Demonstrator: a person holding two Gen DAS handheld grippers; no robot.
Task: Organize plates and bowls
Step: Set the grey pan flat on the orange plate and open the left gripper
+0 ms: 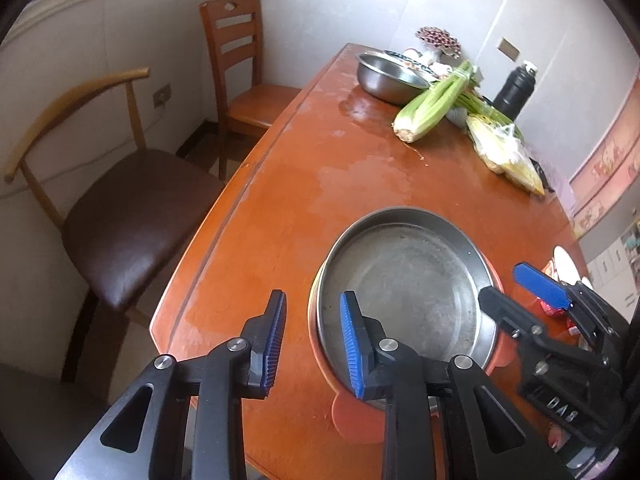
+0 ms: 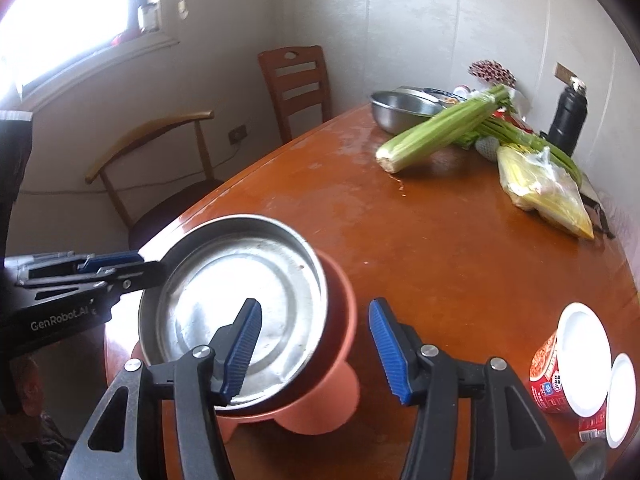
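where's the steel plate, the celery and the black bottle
steel plate (image 2: 240, 292): right wrist view, bare inner floor
celery (image 2: 432, 136): right wrist view, middle of the stalks
black bottle (image 1: 514, 90): left wrist view, its body

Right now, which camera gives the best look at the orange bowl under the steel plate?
The right wrist view: the orange bowl shows its side wall and handle lobes beneath the steel plate. The left wrist view shows only a thin orange rim and one lobe around the plate.
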